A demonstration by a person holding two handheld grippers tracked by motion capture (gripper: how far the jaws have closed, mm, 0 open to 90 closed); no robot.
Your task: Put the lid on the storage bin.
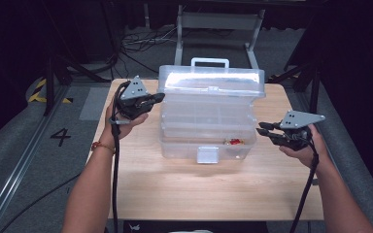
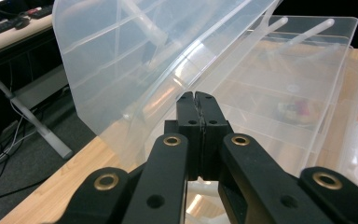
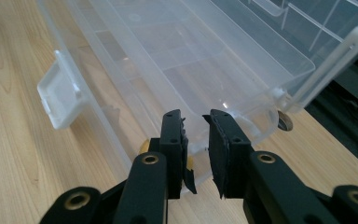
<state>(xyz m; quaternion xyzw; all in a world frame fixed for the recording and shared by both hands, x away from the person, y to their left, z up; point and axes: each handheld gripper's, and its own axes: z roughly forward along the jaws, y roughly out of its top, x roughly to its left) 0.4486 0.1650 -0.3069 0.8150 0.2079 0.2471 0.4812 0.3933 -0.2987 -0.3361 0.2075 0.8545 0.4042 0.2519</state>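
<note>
Both grippers sit beside a clear plastic storage box [image 1: 209, 116] on the wooden table [image 1: 199, 189]. On the person's left, the left gripper [image 1: 159, 97] is held up near the box's top corner, and its two black jaws are pressed tight together with nothing between them. In the left gripper view, the closed tips [image 2: 197, 99] sit right at the edge where the lid [image 2: 135, 51] meets the tray; I cannot tell if they touch the plastic.

On the other side, the right gripper [image 1: 262, 128] is held just beside the right end of the box. Its jaws stand a little way apart, with a small gap and nothing held. In the right gripper view, the tips [image 3: 193, 116] point at the rounded corner of the box's bottom part.

The lid is open and tilts back, with its handle [image 1: 210, 62] at the top. A white latch [image 1: 207, 154] hangs on the front. Something small and red [image 1: 235, 141] lies inside the bottom part, near the right end.
</note>
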